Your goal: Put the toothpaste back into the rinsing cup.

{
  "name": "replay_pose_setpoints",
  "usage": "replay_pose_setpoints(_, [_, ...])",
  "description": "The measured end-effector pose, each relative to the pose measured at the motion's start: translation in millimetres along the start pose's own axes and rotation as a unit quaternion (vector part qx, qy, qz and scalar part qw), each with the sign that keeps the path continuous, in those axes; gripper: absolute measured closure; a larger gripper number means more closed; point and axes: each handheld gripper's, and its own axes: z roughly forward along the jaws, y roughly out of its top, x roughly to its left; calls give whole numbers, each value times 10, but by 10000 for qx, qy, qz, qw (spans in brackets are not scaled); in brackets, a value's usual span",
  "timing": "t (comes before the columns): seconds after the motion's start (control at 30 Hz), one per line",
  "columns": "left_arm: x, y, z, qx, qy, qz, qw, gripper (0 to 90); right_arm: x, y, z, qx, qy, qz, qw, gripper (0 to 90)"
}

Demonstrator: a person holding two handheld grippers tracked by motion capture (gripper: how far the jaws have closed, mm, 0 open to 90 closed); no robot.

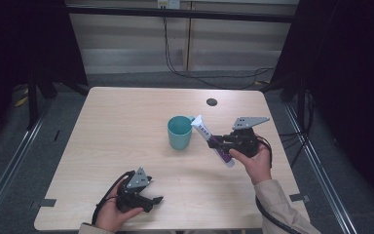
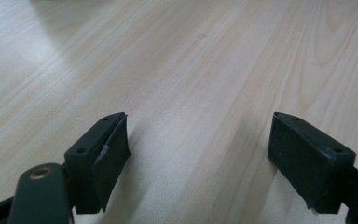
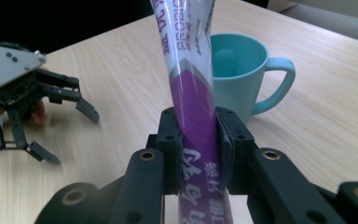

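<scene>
The right gripper (image 3: 198, 140) has its jaws pinched on the purple lower body of a toothpaste tube (image 3: 191, 88), held aloft with its white end over the rim of the teal mug (image 1: 179, 132). The tube looks light, soft and smooth, so the grip belongs mid-body. The left gripper (image 1: 148, 197) rests near the table's (image 1: 126, 117) front edge, jaws spread and empty, well apart; only the mug rim stands in the way.

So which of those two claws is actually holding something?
The right claw, up beside the teal mug: it is clamped on a purple and white tube. The left claw sits open near the table's front edge.
</scene>
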Motion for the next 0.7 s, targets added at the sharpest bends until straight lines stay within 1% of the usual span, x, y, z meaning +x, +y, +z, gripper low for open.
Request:
replay_pose_setpoints(0.4, [0,0,0,-1,1,0,10000,201,-27,99,-8,-411,-47,148,9990,728])
replay_pose_setpoints(0.57, [0,0,0,-2,1,-2,10000,201,-23,168,8,-577,-130,123,9982,728])
replay_pose_setpoints(0.7, [0,0,1,-5,4,-3,10000,201,-24,228,39,-662,-118,138,9976,728])
